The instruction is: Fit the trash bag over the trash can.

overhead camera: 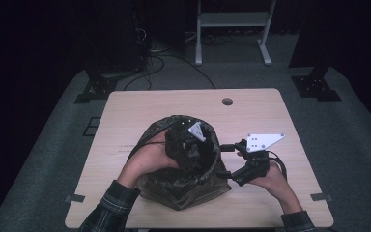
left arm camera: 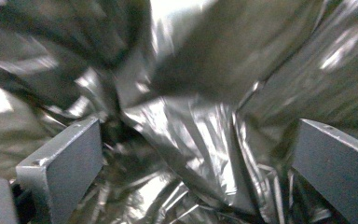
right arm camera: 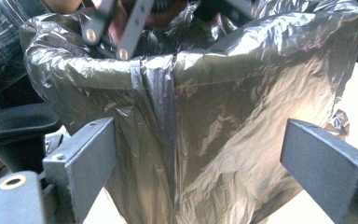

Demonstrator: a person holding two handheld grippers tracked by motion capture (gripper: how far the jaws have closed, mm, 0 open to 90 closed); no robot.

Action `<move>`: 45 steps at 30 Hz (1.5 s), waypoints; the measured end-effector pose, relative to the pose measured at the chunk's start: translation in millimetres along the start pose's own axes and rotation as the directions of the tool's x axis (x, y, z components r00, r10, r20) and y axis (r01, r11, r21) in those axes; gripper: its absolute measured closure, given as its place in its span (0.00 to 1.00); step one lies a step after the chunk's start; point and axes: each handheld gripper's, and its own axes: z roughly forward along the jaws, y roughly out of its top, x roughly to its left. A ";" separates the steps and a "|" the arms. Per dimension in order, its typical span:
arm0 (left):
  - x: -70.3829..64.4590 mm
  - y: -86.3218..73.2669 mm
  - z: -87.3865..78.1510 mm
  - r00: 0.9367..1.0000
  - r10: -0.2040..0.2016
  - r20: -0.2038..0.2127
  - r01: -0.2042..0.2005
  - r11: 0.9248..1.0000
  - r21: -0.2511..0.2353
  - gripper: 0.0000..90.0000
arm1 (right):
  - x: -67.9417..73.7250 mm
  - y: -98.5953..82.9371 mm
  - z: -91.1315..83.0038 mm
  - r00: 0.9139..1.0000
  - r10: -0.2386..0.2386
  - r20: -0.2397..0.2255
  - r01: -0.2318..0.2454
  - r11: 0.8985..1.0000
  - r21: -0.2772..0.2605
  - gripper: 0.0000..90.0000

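both claws spread: left claw (overhead camera: pixel 192 145) inside bag (overhead camera: pixel 174 188), right claw (overhead camera: pixel 228 162) beside.

The bin bag (overhead camera: pixel 183 186) I'm working on is dark, glossy, crinkled plastic, standing upright a little below the middle of the high view, on the near part of the desk. Its mouth is open and the rim is rolled outward into a thick collar. Seen from my right gripper view, its side (right arm camera: pixel 242 116) is creased, with one vertical fold running down from the rim.
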 end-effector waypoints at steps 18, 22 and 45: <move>3.5 -4.1 -65.6 1.000 -0.021 -0.021 0.015 0.973 -0.232 0.01 | -0.9 1.2 -8.0 1.000 0.003 0.012 -0.003 1.000 -0.020 0.11; 4.3 -12.9 -74.3 0.999 -0.034 -0.035 0.025 0.972 -0.235 0.01 | -1.2 1.2 -9.2 1.000 0.003 0.016 -0.003 1.000 -0.019 0.11; 30.1 -39.4 -41.7 0.989 -0.115 -0.098 0.115 0.993 0.000 0.02 | -1.7 2.3 -7.4 1.000 0.006 0.010 -0.006 1.000 -0.018 0.11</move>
